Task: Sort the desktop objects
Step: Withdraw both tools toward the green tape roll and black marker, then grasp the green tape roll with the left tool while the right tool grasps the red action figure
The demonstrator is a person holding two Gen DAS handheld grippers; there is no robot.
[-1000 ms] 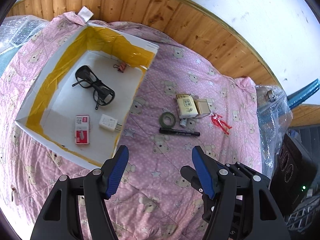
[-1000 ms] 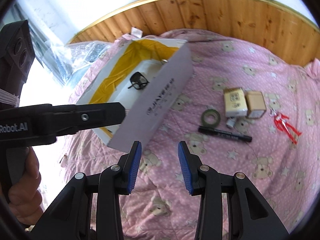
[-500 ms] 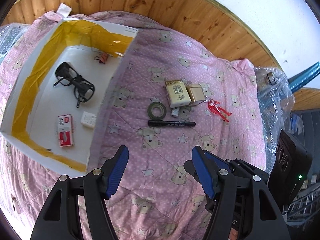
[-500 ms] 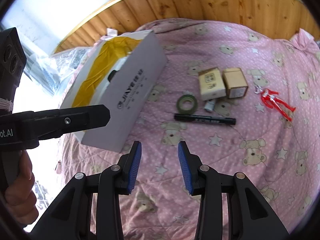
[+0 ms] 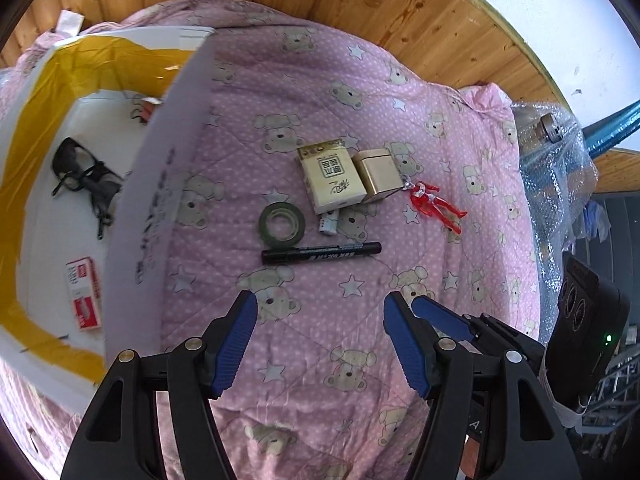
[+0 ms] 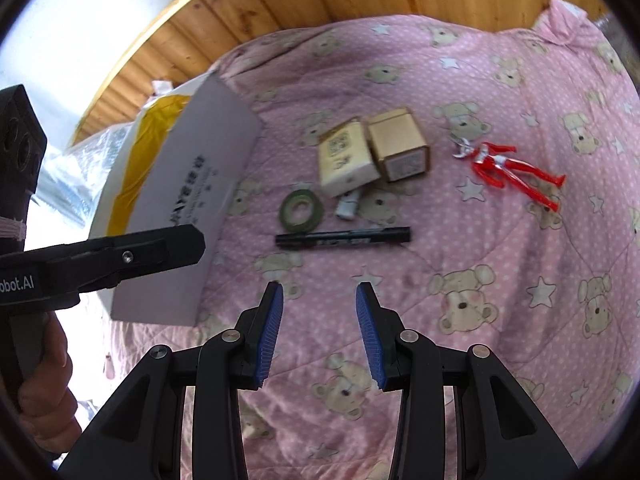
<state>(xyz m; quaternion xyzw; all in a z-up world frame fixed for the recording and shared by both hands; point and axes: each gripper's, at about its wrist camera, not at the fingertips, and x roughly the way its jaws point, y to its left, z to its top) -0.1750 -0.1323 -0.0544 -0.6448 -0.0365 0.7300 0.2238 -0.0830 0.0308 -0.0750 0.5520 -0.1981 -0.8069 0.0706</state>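
Both tongs are empty right now. The left tongs (image 5: 320, 316) are spread wide, and the right tongs (image 6: 319, 304) are open a bit narrower. Both hover over the pink bear-print quilt (image 5: 400, 92) on the bed, near its front edge, touching nothing.

Closest to both is the black marker (image 5: 321, 253), lying flat and crosswise just beyond the pads. I'd guess it's light, rigid and a bit slick, so pinch it across the middle of the barrel, because it could roll on the soft quilt. Just beyond it sits the green tape roll (image 5: 281, 225), lying flat. It's light and stiff-ish, and grabbing one side of the ring through the hole looks easiest. A small white thing (image 5: 329, 224) pokes out next to it; I can't tell what it is.

Further toward the middle of the bed there's a cream packet (image 5: 334, 175) touching a gold box (image 5: 378, 174). Both are probably light cardboard or tin, so grip across the short sides and don't crush them. To their right is a red toy figure (image 5: 434, 205) with thin limbs; go for the torso.

The open box with yellow tape (image 5: 72, 60) sits along the left side of the bed, already holding dark glasses (image 5: 86, 174) and a red-and-white packet (image 5: 83, 292). A person's hand (image 6: 48, 392) holds the left handle.
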